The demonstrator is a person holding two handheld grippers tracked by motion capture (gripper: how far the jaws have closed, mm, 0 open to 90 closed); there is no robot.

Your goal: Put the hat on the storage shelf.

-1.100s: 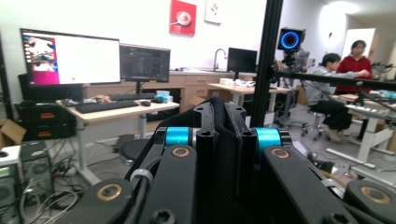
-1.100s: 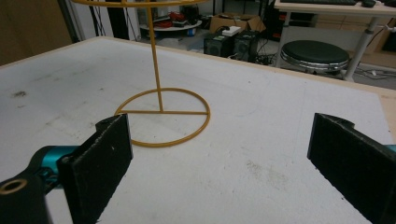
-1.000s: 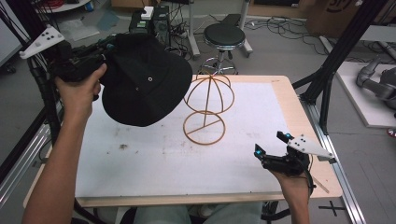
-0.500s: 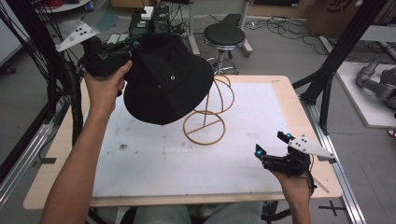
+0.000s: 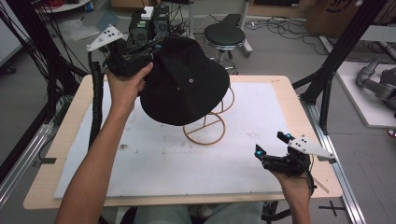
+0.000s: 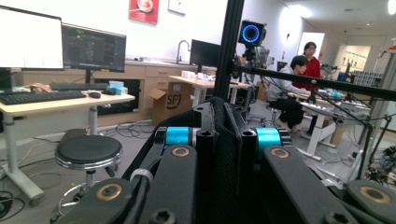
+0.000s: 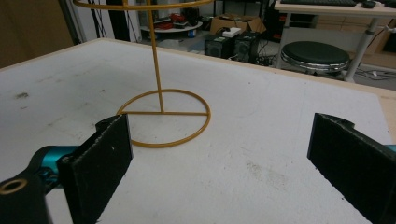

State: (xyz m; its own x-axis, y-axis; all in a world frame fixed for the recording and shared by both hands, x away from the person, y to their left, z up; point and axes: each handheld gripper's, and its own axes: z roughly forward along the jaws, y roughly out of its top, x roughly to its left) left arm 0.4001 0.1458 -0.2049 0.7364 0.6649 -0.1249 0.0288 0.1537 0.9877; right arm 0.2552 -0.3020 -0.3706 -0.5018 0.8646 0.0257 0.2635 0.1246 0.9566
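- Your left gripper (image 5: 152, 49) is raised behind and to the left of the wire hat stand (image 5: 208, 119), and its fingers are clamped tight on the brim of the black hat (image 5: 187, 88).
- In the left gripper view the dark fabric of the hat (image 6: 224, 154) is pinched in the narrow slot between the two closed fingers (image 6: 180, 175), with no daylight on either side of it.
- The hat hangs in the air over the stand's upper left, tilted, crown facing up toward the high camera; its lower edge covers the top of the stand. Whether the cloth already rests on the wire top is hard to tell from this angle.
- The stand itself is upright near the middle of the white mat (image 5: 154, 154) that covers the desk (image 5: 60, 140), with its round base ring flat on the mat.
- In the right gripper view the base ring (image 7: 163, 116) and the thin upright rod sit ahead of the fingers, well apart from them.
- Your right gripper (image 5: 273, 149) sits low over the mat, in front of the stand and to its right, near the desk's front right corner.
- Its fingers (image 7: 100, 163) stand wide apart and hold nothing; only bare mat lies between them.
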